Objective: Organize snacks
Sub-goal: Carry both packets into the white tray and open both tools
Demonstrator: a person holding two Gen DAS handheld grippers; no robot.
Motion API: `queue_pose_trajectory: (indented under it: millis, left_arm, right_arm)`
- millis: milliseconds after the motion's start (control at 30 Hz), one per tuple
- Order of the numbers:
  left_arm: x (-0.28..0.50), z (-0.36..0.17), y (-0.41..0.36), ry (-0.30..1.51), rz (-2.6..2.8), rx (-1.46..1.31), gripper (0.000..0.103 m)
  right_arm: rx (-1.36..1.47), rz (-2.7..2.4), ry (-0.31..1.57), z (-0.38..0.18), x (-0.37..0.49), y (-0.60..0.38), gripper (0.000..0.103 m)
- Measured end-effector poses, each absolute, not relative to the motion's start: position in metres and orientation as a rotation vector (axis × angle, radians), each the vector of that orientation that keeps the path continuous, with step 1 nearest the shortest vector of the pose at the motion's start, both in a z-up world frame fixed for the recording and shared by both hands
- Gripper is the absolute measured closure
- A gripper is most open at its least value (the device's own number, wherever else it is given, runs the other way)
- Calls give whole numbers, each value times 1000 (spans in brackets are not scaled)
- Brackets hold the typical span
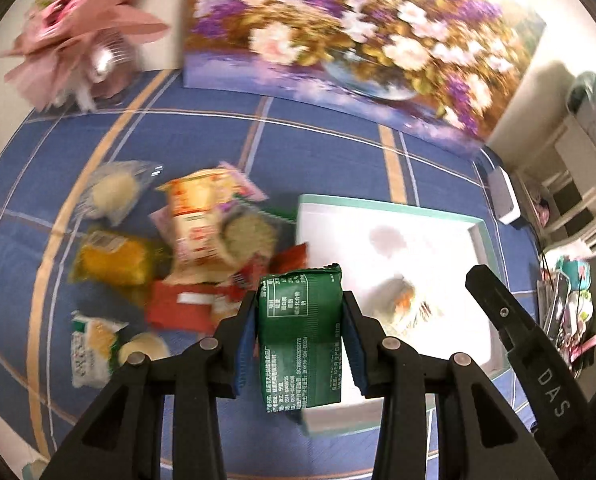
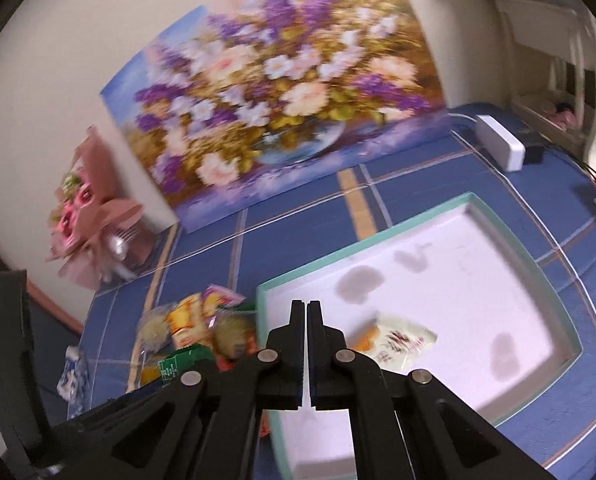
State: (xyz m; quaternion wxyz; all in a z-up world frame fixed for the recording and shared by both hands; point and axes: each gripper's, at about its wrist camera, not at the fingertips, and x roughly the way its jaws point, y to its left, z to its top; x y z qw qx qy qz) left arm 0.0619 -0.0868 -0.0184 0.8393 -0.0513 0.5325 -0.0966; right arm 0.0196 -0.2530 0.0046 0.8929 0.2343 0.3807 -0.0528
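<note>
My left gripper (image 1: 300, 312) is shut on a green snack packet (image 1: 301, 332), held above the blue tablecloth at the near left edge of the white box (image 1: 393, 204). One pale snack packet (image 1: 407, 308) lies inside that box. A heap of snack packets (image 1: 202, 240) sits on the cloth left of the box. My right gripper (image 2: 306, 320) is shut with nothing between its fingers, over the near left corner of the white box (image 2: 497, 216). The pale packet (image 2: 393, 344) lies just right of its fingertips. The heap of snack packets (image 2: 194, 332) shows to its left. The green packet (image 2: 178, 362) is also visible there.
A flower painting (image 2: 282, 100) leans against the back wall. A pink bouquet (image 1: 82, 32) stands at the back left. A white adapter block (image 2: 499, 142) lies at the back right, with shelves (image 1: 577, 184) beyond the table edge. The other gripper's arm (image 1: 513, 328) crosses the right side.
</note>
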Motion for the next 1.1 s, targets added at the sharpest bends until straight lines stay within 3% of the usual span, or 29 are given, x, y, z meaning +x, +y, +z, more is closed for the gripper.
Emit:
queue_pose_trajectory:
  millis: [367,567,833,900,1100]
  left_arm:
    - [86,-40,-134,1133,-271,-55,61]
    - [88,-47,-141,1133,-275,-47,55]
    - [84,-34,-135,1105,-230,0,34]
    - [84,-33,-129,1095,-192,15,19]
    - [83,-33,-111,1060,-64,94,11]
  right_arm:
    - [510,-242,886,-24,30,-289,101]
    - [498,-288,897,-27,26,-299,101]
    - [464,-302,928,-29,27,-296,101]
    - [443,-327,945,-31,28,-296,101]
    - [372,-344,983,-35,32,-289,101]
